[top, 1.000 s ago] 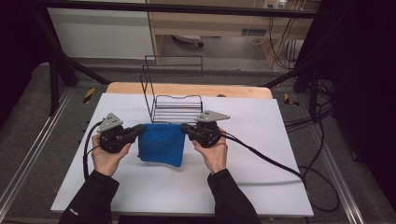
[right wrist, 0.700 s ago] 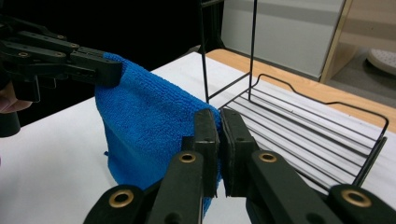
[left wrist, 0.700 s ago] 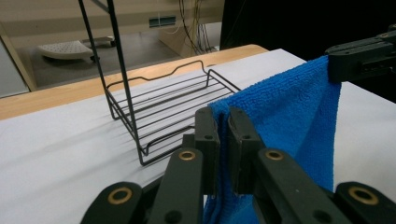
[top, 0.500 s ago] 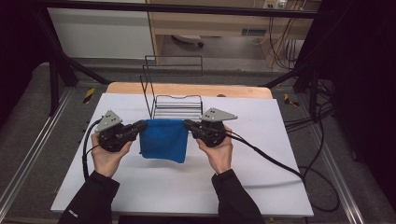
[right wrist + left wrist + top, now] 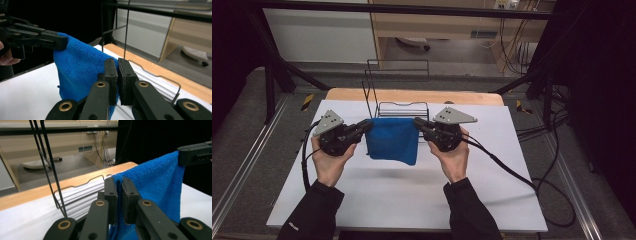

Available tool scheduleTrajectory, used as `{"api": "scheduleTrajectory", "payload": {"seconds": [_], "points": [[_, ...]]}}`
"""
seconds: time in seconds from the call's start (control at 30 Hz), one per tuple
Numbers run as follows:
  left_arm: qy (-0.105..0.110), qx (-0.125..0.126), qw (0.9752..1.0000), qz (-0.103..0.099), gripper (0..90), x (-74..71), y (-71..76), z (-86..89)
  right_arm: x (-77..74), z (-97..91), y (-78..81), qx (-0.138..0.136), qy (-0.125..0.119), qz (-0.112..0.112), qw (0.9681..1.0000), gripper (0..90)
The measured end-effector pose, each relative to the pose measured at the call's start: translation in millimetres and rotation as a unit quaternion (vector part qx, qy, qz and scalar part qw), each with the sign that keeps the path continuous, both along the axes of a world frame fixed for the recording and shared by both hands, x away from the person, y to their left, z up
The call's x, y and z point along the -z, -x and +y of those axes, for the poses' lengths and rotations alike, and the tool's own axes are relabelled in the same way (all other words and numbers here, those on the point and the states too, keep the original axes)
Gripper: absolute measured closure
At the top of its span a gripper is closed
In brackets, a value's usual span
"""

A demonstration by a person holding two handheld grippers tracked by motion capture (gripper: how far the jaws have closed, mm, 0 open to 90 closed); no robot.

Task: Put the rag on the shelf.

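A blue terry cloth point(image 5: 392, 141) hangs in the air above the white tabletop point(image 5: 412, 195), stretched between my two grippers. My left gripper point(image 5: 368, 125) is shut on its upper left corner, and my right gripper point(image 5: 417, 122) is shut on its upper right corner. In the left gripper view the cloth point(image 5: 155, 185) runs from my own closed gripper point(image 5: 119, 183) across to the right gripper's tip at the far right. In the right gripper view the cloth point(image 5: 80, 72) drapes from my gripper point(image 5: 117, 63) to the left gripper's tip.
A black wire rack point(image 5: 398, 85) stands just behind the cloth, at the back of the white top, in front of a wooden strip point(image 5: 412, 96). Cables point(image 5: 512, 172) trail from the right gripper across the table's right side.
Both hands have lifted the cloth off the table. It lay partly bunched on the surface a second ago and now hangs free and taut between the grippers.
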State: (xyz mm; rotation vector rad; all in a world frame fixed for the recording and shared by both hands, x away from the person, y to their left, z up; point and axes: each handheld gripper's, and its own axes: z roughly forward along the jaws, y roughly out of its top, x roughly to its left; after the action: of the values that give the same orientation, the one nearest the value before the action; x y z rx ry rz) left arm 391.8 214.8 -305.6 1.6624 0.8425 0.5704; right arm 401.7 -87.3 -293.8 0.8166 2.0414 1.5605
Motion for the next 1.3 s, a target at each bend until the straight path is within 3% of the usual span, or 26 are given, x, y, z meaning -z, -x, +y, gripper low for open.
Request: {"api": "scheduleTrajectory", "payload": {"seconds": [0.13,0.73,1.3], "points": [[0.006,-0.002,0.9999,-0.009,83.9,-9.1,-2.8,-3.3,-11.2,-3.0,0.0,0.006,-0.013,-0.013,0.9998,86.9],[0.042,-0.008,0.9977,-0.052,83.9,-42.6,-14.2,-9.6,-51.5,-7.0,-1.5,0.028,-0.021,-0.067,0.9972,86.9],[0.061,-0.015,0.9947,-0.082,84.0,-72.8,-27.1,-12.7,-82.4,-7.1,-13.0,0.039,-0.024,-0.097,0.9942,87.0]]}}
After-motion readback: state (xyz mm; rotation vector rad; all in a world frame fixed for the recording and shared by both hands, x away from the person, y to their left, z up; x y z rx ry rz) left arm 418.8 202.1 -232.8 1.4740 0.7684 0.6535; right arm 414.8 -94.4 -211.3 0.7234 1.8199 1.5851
